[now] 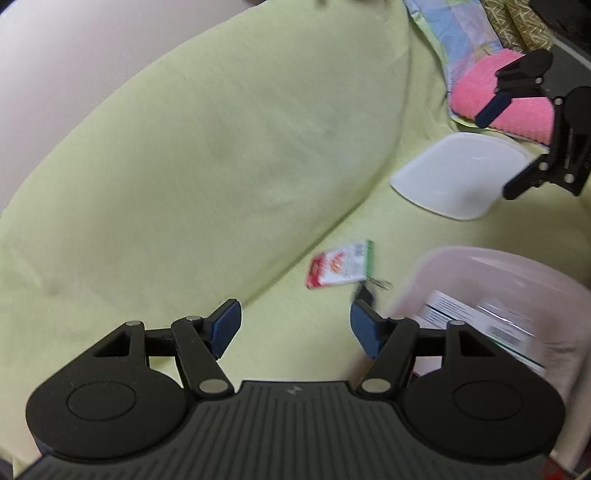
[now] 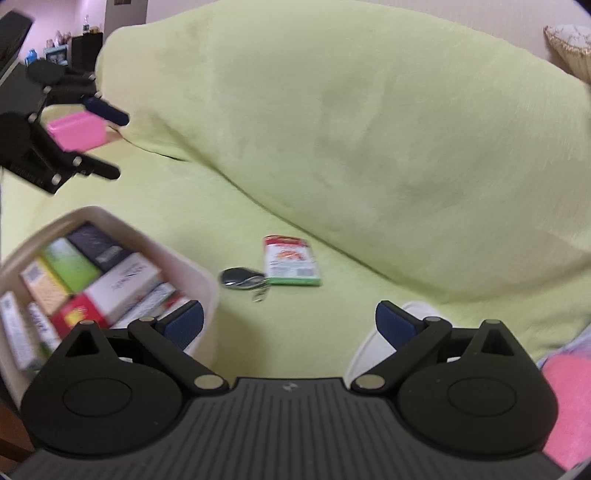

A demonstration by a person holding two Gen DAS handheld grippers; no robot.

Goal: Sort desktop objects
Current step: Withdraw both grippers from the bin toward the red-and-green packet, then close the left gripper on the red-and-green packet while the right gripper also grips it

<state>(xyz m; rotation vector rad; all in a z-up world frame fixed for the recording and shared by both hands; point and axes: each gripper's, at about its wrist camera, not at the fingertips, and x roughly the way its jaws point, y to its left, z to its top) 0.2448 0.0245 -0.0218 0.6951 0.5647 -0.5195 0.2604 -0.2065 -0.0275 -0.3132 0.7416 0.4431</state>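
Note:
A small red, white and green packet [image 1: 339, 265] [image 2: 291, 261] lies on the light green cover. Beside it rests a dark key fob [image 2: 239, 277] with a metal ring; in the left wrist view the key fob [image 1: 364, 292] is partly behind my finger. My left gripper [image 1: 295, 326] is open, just short of both, with nothing between its fingers. My right gripper [image 2: 290, 325] is also open and empty, a little back from them. A pale bin [image 2: 192, 269] [image 1: 480, 266] holds several boxes. Each gripper shows in the other's view: right gripper [image 1: 506, 147], left gripper [image 2: 120, 146].
A white lid [image 1: 458, 173] [image 2: 373, 343] lies flat on the cover. A pink towel [image 1: 506, 107] [image 2: 569, 402] rests on patterned cloth [image 1: 458, 33]. A pink box [image 2: 77, 130] sits at the far left. The green sofa back [image 2: 351, 122] rises behind.

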